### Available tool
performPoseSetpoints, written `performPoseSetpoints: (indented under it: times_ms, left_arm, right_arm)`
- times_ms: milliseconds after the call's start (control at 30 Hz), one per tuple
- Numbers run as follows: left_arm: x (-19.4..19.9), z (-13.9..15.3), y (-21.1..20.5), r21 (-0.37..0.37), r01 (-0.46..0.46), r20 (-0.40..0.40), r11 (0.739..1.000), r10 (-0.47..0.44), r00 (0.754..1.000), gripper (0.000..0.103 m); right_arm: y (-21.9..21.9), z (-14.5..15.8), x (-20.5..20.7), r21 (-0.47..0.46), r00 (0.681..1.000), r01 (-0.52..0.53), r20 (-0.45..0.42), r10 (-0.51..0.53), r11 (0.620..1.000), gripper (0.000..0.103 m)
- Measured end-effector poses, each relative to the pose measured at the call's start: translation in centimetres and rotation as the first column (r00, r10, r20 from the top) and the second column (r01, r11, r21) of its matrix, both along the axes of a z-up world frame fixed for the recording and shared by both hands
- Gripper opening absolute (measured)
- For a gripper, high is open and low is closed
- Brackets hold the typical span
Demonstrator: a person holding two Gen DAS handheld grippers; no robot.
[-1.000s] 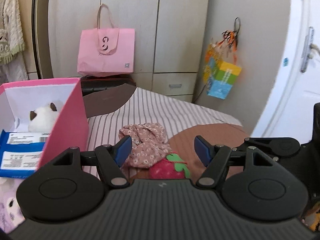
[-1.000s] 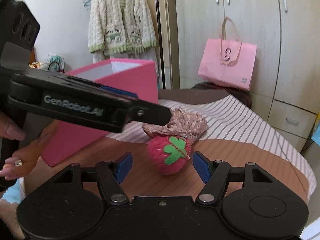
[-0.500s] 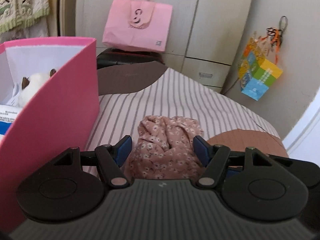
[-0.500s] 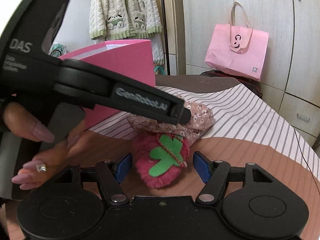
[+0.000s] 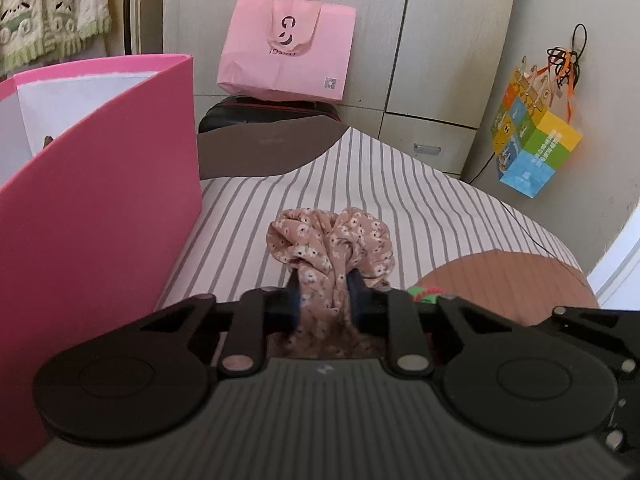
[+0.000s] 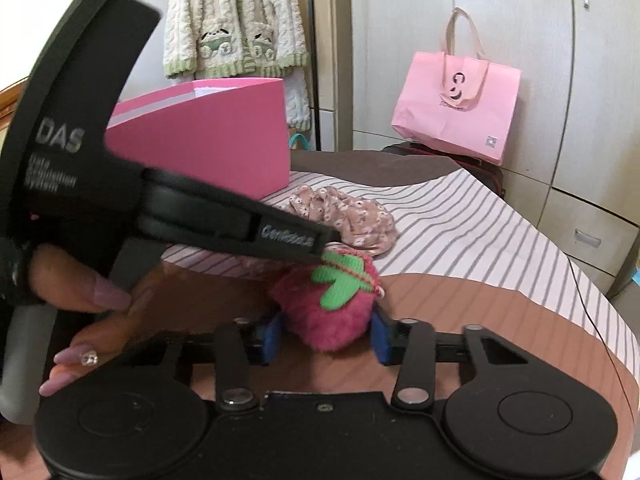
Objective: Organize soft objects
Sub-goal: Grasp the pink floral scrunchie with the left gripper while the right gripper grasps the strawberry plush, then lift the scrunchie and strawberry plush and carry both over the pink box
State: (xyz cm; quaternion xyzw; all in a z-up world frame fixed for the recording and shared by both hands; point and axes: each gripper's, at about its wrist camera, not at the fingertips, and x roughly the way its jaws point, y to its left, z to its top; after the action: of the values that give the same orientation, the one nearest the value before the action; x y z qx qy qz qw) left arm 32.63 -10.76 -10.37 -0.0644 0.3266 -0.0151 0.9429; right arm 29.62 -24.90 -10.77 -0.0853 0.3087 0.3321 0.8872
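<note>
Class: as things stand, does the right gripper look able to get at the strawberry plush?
Probably yes: the right gripper has just been closing with the strawberry plush between its pads. The left gripper overhead only pinches the floral cloth.

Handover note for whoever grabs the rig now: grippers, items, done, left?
Left gripper: jaws just closed, shut on the floral cloth.
Right gripper: jaws just closed, fingers against the strawberry plush.
Both items are on the bed, beside the pink box.
Done: both grasped.
Left: probably lift both and drop them into the box.
</note>
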Motion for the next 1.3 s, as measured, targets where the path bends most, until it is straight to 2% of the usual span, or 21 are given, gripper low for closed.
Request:
performPoseSetpoints:
  times_ms: [167, 400, 767, 967, 1133, 1300]
  left_arm:
    - [-0.8, 0.4, -0.2, -0.001, 0.010, 0.020, 1.000, -0.010, 1.000, 0.013]
    - [-3.2, 1.5, 0.0, 0.004, 0.023, 0.091, 1.000, -0.023, 0.996, 0.013]
    - [-7.1, 2.2, 1.3, -0.080, 0.045, 0.098, 0.996, -0.037, 0.995, 0.013]
    - [-9.1, 2.5, 2.1, -0.127, 0.085, 0.101, 0.988, -0.072, 0.992, 0.013]
    - [-11.1, 2.8, 2.7, -0.125, 0.109, 0.111, 0.986, -0.096, 0.989, 0.013]
    - [-13.4, 3.3, 2.9, -0.105, 0.164, 0.146, 0.981, -0.148, 0.978, 0.013]
  right_arm:
    - [-0.4, 0.0, -0.1, 0.024, 0.999, 0.048, -0.024, -0.047, 0.999, 0.035]
    - [-0.5, 0.3, -1.4, 0.025, 0.993, 0.109, -0.041, -0.108, 0.994, 0.034]
    - [-0.1, 1.1, -5.0, -0.020, 0.980, 0.200, -0.013, -0.200, 0.980, 0.034]
    - [-0.4, 1.4, -7.4, -0.027, 0.959, 0.282, -0.019, -0.283, 0.959, 0.034]
    - [-0.7, 1.2, -9.9, 0.042, 0.943, 0.331, -0.048, -0.329, 0.943, 0.035]
    - [-0.3, 1.4, -12.3, 0.056, 0.928, 0.373, -0.042, -0.371, 0.926, 0.035]
